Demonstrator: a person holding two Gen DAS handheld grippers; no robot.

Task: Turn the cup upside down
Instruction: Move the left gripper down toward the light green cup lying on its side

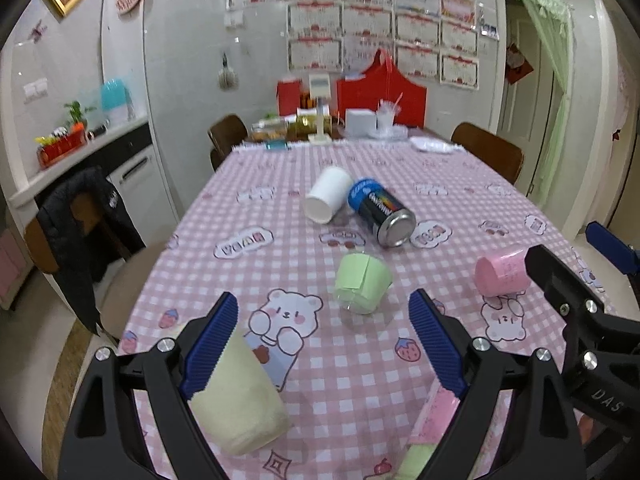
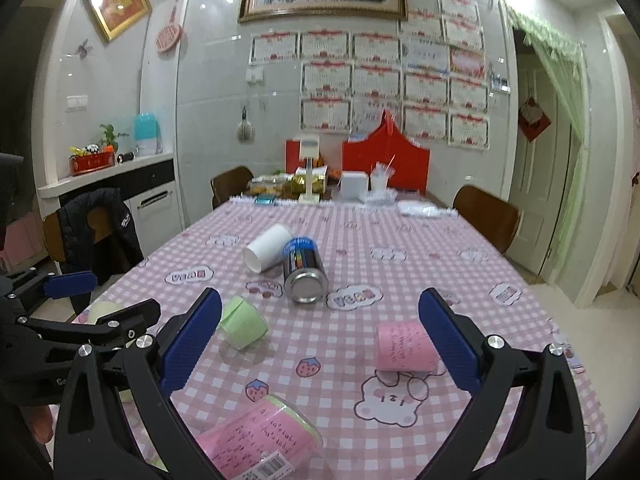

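Note:
Several cups lie on their sides on the pink checked tablecloth (image 1: 348,376). A white paper cup (image 1: 328,199) (image 2: 267,246) lies beside a blue and black can (image 1: 382,212) (image 2: 304,276). A green cup (image 1: 362,287) (image 2: 242,322) lies mid-table. A pink cup (image 1: 502,274) (image 2: 404,346) lies to the right. A pale yellow cup (image 1: 240,404) lies by my left gripper's left finger. A pink and green labelled cup (image 2: 260,436) (image 1: 428,428) lies nearest. My left gripper (image 1: 322,344) is open and empty. My right gripper (image 2: 320,344) is open and empty, with the pink cup just inside its right finger.
The table's far end holds red boxes (image 2: 384,160), a white stand (image 2: 309,172), snacks and white containers. Wooden chairs (image 2: 486,216) stand around the table, one with a black jacket (image 1: 84,232). A counter (image 1: 80,152) runs along the left wall.

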